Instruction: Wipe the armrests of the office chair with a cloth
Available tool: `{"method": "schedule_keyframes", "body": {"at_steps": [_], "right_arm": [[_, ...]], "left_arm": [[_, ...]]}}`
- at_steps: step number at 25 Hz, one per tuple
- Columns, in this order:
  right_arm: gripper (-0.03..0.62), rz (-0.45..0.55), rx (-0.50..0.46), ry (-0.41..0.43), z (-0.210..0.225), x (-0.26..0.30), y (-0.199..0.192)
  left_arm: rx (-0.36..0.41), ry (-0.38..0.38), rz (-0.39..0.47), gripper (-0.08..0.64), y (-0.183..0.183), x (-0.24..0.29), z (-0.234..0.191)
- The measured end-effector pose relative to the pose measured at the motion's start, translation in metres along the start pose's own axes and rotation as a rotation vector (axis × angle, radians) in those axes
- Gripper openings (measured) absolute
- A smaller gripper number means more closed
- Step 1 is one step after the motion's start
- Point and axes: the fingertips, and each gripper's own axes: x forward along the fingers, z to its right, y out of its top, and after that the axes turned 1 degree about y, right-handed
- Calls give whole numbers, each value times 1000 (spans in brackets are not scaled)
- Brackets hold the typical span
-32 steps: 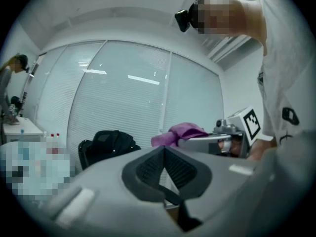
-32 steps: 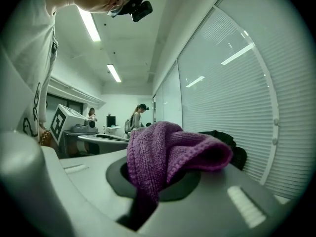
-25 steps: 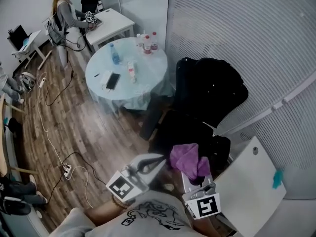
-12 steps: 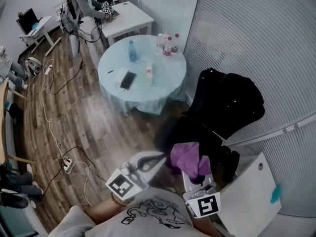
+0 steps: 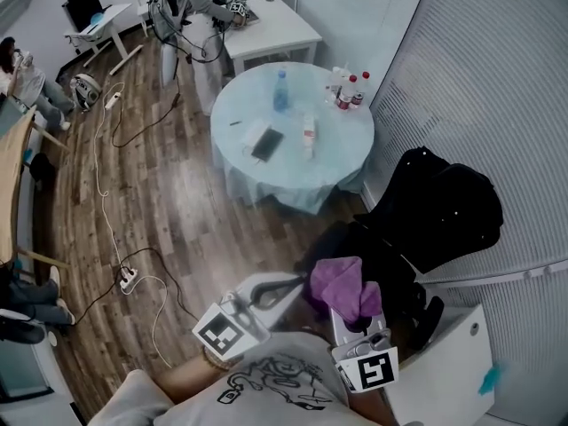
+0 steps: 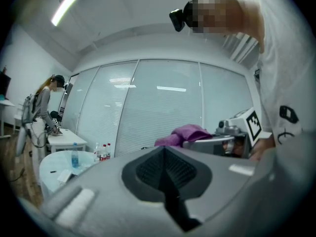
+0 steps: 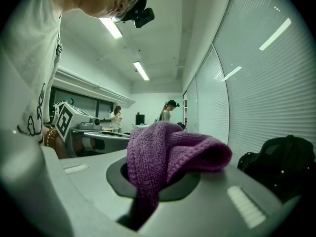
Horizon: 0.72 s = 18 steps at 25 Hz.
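A purple knitted cloth (image 5: 344, 287) is bunched in my right gripper (image 5: 342, 307), whose jaws are shut on it; the right gripper view shows the cloth (image 7: 168, 154) pinched in the jaws and folded over them. My left gripper (image 5: 293, 288) is held level just left of the cloth, jaws shut and empty; in the left gripper view its tips (image 6: 165, 169) meet in a closed seam. The black office chair (image 5: 435, 211), with dark clothing draped over its back, stands just beyond both grippers. Its armrests are hard to pick out against the black.
A round table (image 5: 293, 131) with a pale blue cover holds bottles (image 5: 348, 87), a phone and small items. A white panel (image 5: 448, 371) is at lower right. Cables and a power strip (image 5: 127, 278) lie on the wood floor. People stand at a white desk (image 5: 266, 25) far back.
The head view has shifted, so table and chair slid right and down in the picture. Both grippers kept their pose, the cloth still held in the right one.
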Motion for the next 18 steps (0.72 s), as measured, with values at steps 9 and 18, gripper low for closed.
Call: {"method": "schedule_keyframes", "body": {"at_steps": [9,18], "right_arm": [[29,-2,-20,75,-18,32,0],[29,-1,-12,107,-5,35,-6]], "left_arm": [[-28,67,6,2,-5,-20,-23],[-26,111,-12,2,-12,-11,-29]]}}
